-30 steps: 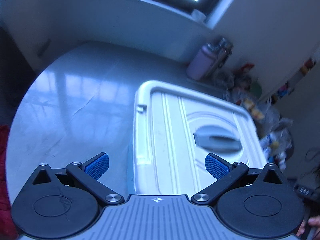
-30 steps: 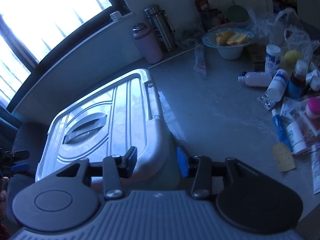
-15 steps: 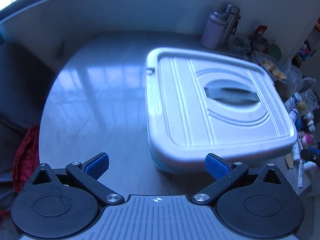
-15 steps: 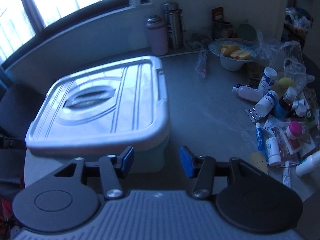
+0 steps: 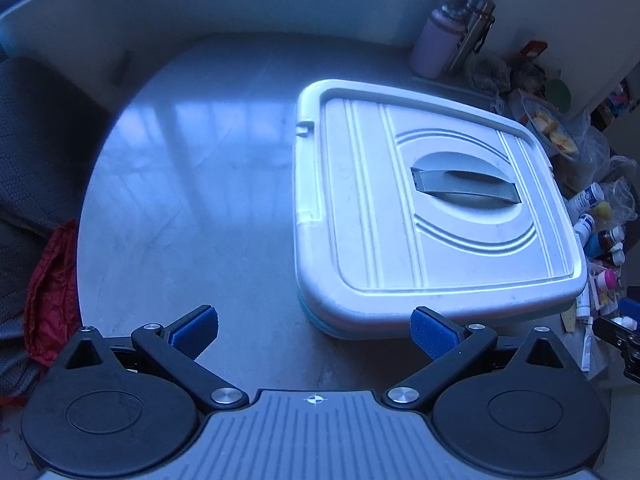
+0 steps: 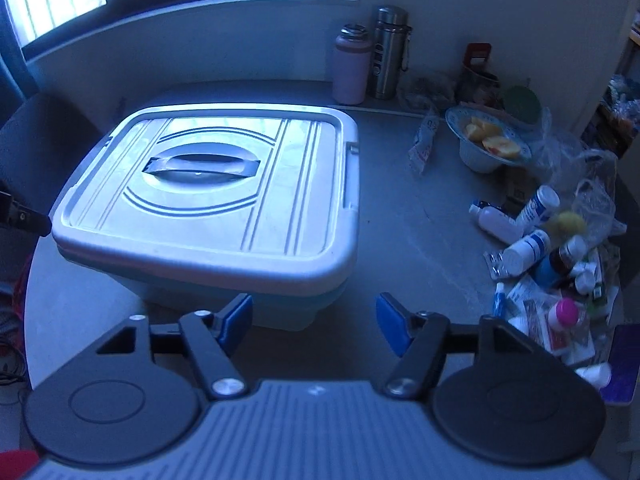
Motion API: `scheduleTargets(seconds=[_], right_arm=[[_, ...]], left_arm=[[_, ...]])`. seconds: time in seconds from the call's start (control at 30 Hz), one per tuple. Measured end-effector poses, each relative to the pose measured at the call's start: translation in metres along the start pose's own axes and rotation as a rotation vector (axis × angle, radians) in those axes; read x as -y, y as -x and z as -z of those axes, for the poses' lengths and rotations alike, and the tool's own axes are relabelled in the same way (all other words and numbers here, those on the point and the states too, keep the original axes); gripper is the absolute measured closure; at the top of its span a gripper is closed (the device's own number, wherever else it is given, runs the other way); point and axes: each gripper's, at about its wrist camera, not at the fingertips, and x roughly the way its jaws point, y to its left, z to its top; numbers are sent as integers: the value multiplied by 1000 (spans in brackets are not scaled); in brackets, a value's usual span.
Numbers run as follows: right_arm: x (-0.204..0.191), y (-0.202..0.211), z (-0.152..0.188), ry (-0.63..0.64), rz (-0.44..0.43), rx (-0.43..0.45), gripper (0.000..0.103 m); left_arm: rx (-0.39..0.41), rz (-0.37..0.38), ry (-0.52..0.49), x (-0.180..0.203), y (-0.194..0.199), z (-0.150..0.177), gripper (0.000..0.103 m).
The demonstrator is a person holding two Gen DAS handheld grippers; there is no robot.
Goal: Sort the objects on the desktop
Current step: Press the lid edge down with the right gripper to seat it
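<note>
A large storage box [image 6: 224,216] sat on the round grey table [image 5: 192,184], its pale lid [image 5: 432,208] shut flat and the grey carry handle [image 6: 200,166] lying down in its recess. I judged it to be the bin meant for the sorted things, since it held the middle of the table with bare surface left around it.

The loose objects lay in a heap at the table's right edge: small white medicine bottles [image 6: 524,216], a pink-capped bottle [image 6: 562,312], a blister pack [image 6: 494,262], tubes and paper packets, some touching or overlapping. They were well apart from the box.

I held my left gripper [image 5: 314,330] low at the box's near left corner, its blue pads spread wide and holding nothing. My right gripper [image 6: 314,322] hovered before the box's near right corner, pads likewise apart and empty.

Behind stood a pink flask [image 6: 351,66] and a steel flask [image 6: 390,52] side by side against the wall, then a bowl of cut fruit [image 6: 488,142] and crumpled plastic bags [image 6: 588,184]. A red cloth [image 5: 50,292] hung off the table's left side.

The closed lid stood in the way of anything going in. Whether the box was already filled or awaiting the heap, I could not tell.
</note>
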Motion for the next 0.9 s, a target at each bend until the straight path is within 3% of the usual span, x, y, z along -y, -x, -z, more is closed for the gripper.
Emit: scheduleTargets(seconds=[0.37, 0.9], right_arm=[[21, -36, -63, -50, -62, -64, 33], [41, -98, -95, -104, -91, -152, 34]], left_arm=[[-69, -31, 26, 3, -13, -59, 0], [-146, -78, 38, 3, -59, -103, 0]])
